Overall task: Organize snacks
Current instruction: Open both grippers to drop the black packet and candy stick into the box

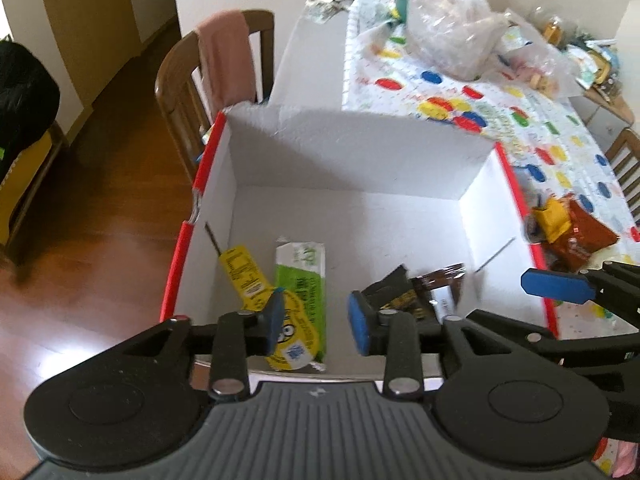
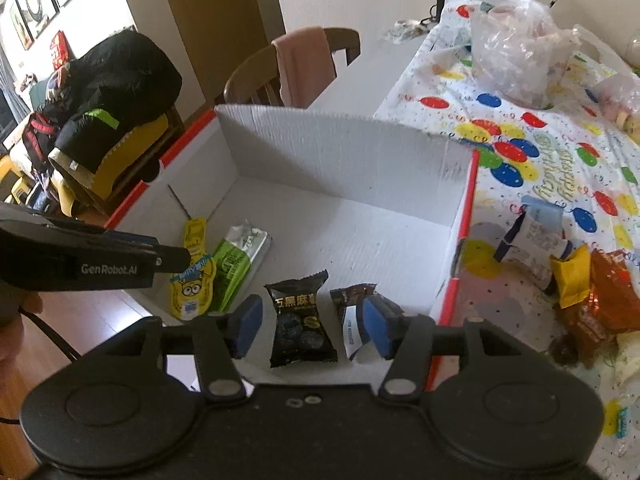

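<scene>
Both grippers, left gripper and right gripper, hang over the box, jaws apart and empty.
4 snacks lie inside: yellow packet, green bar, black pack, brown pack. Several orange packets wait on the desk; their labels are unreadable.

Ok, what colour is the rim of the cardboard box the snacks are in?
Red. The box rim is red around white walls, clearest in the right wrist view.
</scene>
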### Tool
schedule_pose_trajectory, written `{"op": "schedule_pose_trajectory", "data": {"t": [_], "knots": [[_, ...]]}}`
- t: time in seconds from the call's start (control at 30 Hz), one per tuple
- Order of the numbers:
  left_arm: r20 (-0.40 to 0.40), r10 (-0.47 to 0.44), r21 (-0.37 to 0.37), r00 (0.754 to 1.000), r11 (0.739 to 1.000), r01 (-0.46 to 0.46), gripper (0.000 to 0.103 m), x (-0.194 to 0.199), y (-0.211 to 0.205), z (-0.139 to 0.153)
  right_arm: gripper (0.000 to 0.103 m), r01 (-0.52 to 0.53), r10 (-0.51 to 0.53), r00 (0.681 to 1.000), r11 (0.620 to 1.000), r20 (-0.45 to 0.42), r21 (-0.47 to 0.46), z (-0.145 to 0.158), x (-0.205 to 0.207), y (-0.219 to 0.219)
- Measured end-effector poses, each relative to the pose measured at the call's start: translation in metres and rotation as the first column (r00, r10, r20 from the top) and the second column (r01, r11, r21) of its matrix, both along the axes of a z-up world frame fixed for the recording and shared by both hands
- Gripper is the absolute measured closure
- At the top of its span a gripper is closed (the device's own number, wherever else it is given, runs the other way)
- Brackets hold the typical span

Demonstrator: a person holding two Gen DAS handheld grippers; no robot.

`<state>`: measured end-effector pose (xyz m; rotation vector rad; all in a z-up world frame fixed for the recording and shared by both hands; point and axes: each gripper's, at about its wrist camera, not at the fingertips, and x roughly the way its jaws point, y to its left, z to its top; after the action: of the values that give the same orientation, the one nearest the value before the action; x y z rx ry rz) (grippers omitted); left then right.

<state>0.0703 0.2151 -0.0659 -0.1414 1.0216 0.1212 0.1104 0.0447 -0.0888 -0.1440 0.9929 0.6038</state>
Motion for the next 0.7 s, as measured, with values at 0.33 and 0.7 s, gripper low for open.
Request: {"op": "schedule_pose_trajectory", "data": {"t": [0.33,0.7], "knots": [[0.083,-0.054,0.002,0.995,0.999,0.054,0.046,-0.009,-0.037,0.026,0.032,0.011,-0.014,0.998,0.999,0.053,0.05,0.03,-0.017,-0.026],[0.159,-0.129,0.008,0.979,0.992,0.13,0.031,-0.008,-0.1,0.042,0.015,0.072,-0.082,0.993,0.991,0.086,0.113,0.052,-0.028,-0.083]]}}
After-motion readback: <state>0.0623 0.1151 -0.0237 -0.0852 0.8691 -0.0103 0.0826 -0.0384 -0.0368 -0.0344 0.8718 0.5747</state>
